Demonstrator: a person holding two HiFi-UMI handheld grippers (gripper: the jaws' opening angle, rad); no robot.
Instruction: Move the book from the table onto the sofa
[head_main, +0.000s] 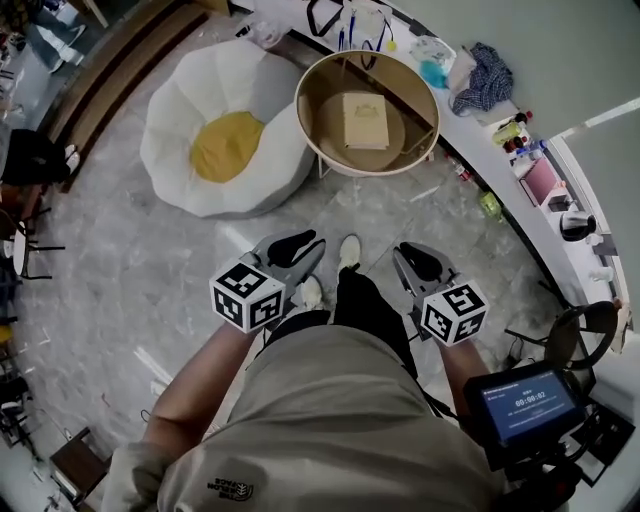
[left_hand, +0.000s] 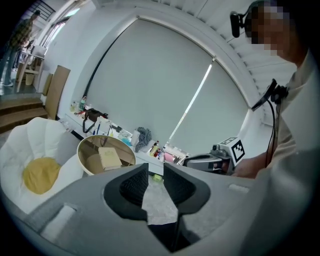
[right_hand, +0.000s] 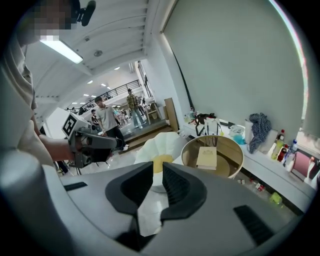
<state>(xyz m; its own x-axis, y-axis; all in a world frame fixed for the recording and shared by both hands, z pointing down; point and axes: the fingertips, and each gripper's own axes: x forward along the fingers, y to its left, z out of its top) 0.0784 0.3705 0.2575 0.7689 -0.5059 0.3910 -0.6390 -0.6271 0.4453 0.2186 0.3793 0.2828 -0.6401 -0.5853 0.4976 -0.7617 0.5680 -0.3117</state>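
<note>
Tan rectangular book (head_main: 365, 120) on round, rimmed table (head_main: 318, 100).

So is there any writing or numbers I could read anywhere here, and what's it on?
Screen: seems to read "09:06:02"; the small line above is too small.
Shirt logo: too blurred.
Marker cubes: patterns only, no words.
Book: nothing legible.

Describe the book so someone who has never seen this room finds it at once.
Find the white, petal-shaped sofa with the yellow middle; close beside it stands a round table with a raised pale rim. The book lies flat in its middle, alone there: a pale tan rectangle, unlike the colourful clutter on the counter behind.
</note>
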